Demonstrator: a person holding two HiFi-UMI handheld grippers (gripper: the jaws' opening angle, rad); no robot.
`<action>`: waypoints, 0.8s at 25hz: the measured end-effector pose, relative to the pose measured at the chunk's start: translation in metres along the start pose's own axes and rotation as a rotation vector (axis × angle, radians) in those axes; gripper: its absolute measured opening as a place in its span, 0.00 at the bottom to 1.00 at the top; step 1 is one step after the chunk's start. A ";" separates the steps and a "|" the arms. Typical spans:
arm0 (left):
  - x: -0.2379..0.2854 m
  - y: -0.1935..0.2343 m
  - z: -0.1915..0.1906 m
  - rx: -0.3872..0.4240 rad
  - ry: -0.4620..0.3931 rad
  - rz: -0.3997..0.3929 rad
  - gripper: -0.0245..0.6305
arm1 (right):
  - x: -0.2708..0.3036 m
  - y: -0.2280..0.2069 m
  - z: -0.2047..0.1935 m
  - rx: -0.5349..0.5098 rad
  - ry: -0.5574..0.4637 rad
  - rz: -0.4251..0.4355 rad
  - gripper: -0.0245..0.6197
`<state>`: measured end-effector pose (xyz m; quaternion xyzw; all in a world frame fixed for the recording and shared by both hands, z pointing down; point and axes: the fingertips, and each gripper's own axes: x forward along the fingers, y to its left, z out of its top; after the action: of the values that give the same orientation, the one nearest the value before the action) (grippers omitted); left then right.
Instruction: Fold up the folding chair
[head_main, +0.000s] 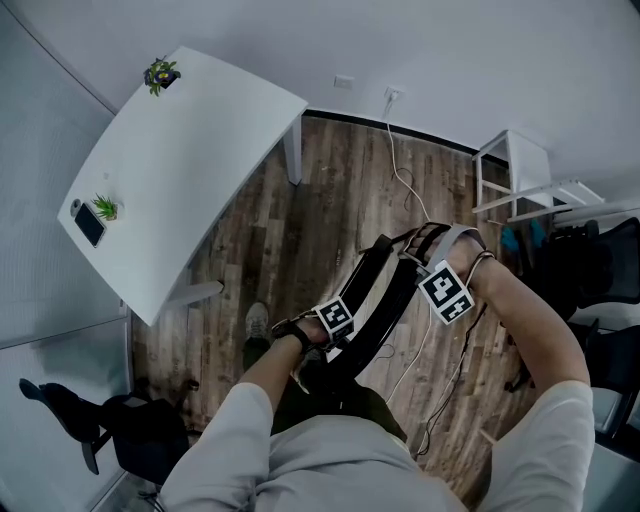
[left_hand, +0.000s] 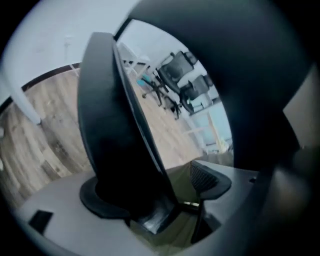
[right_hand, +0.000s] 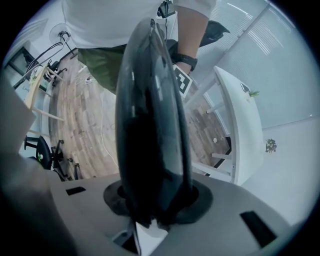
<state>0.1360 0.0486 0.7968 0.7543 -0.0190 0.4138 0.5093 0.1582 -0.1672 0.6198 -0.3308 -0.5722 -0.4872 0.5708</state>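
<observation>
Below the person's pale shirt (head_main: 330, 460), one black chair (head_main: 385, 300) with a pale inner panel hangs over the wood floor (head_main: 300, 200), its parts close together, between two tools. The right tool (right_hand: 159, 202) clamps its glossy rim. The left tool (left_hand: 167, 187) gapes wide, with the rim against one jaw only. One white surface (head_main: 190, 150) carries two plants (head_main: 160, 73).

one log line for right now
object: folding chair | left gripper: open, chair edge between jaws | right gripper: shut on chair edge
</observation>
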 end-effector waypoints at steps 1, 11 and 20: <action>0.002 -0.004 0.000 0.037 0.035 0.002 0.65 | -0.001 0.004 0.000 -0.012 0.001 0.008 0.24; 0.021 -0.017 0.024 0.012 -0.115 -0.045 0.56 | -0.015 0.059 -0.006 -0.063 0.010 -0.003 0.19; -0.052 -0.026 0.044 -0.069 -0.341 -0.029 0.53 | -0.019 0.079 -0.009 -0.066 -0.001 -0.015 0.18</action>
<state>0.1399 0.0058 0.7379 0.7959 -0.1082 0.2715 0.5302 0.2376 -0.1479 0.6139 -0.3453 -0.5587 -0.5099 0.5555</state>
